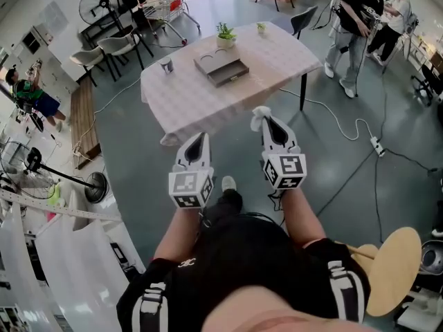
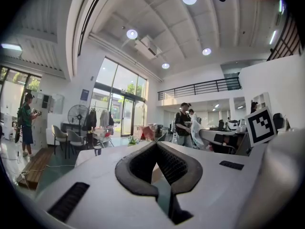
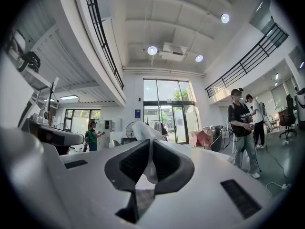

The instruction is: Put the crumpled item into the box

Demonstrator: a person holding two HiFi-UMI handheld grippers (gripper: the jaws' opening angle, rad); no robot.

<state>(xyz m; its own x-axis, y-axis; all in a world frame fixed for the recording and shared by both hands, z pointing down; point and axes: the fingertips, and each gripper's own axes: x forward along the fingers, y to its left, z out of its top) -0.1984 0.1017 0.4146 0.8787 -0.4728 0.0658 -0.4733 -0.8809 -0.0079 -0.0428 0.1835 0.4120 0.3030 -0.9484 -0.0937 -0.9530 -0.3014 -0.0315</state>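
Head cam steep down, other two level, table (image 1: 208, 106) shared

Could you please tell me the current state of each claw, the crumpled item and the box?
left claw: shut, nothing between its jaws.
right claw: shut on the crumpled item.
crumpled item: pinched between the right claw's jaws, held in the air short of the table.
box: open, lying on the table ahead of both claws; the crumpled item is not in it yet.

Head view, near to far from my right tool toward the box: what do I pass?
right tool shut on the crumpled item → near edge of the table → box → potted plant
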